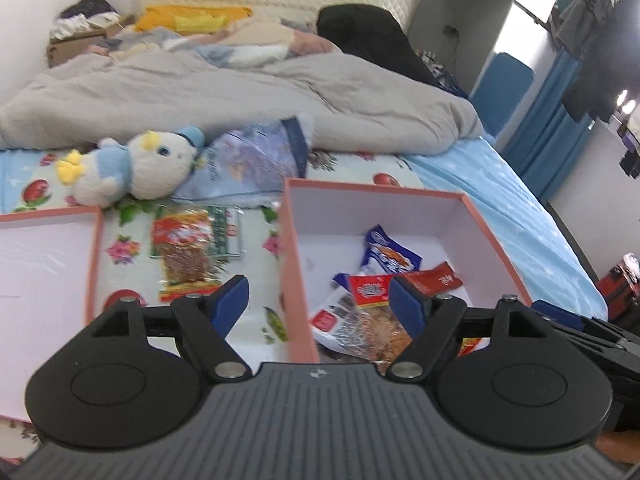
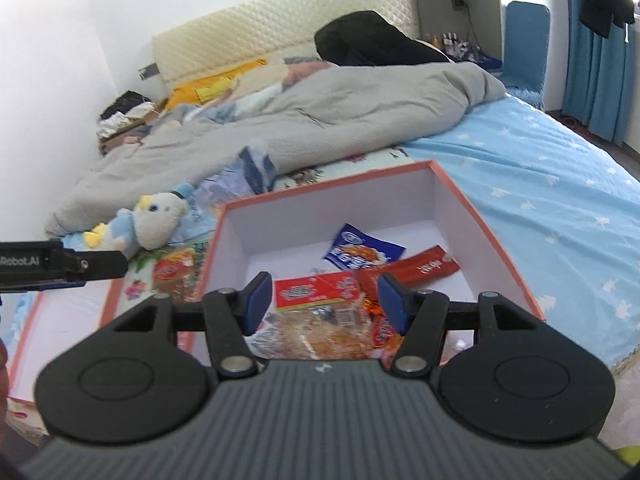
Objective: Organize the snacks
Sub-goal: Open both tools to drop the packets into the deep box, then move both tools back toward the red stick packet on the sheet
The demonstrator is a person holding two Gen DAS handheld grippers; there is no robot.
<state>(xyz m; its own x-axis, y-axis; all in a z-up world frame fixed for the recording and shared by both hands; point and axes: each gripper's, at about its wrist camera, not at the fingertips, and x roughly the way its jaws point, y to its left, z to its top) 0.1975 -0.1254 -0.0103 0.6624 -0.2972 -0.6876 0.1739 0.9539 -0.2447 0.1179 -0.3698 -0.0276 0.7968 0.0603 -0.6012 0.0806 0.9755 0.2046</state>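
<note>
You see glossy, crinkled plastic snack packets (image 2: 320, 300) inside a matt paperboard box (image 2: 440, 208). The plush toy (image 1: 136, 168) looks fuzzy; the quilt (image 1: 200, 96) is soft cloth.

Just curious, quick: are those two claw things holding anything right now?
Left gripper: open, holding nothing.
Right gripper: open, holding nothing.

Each camera sits just behind its own tool and looks forward and downward along the fingers, across the bed (image 1: 520, 184) toward the headboard (image 2: 280, 24). The left wrist view hangs close above the left wall of the pink box (image 1: 298, 280), facing the gap between that box and a second box (image 1: 48, 248). The right wrist view hovers close over the pink box's inside. Both share the pink box, the plush duck (image 1: 136, 168) and the grey quilt (image 2: 320, 120).
</note>
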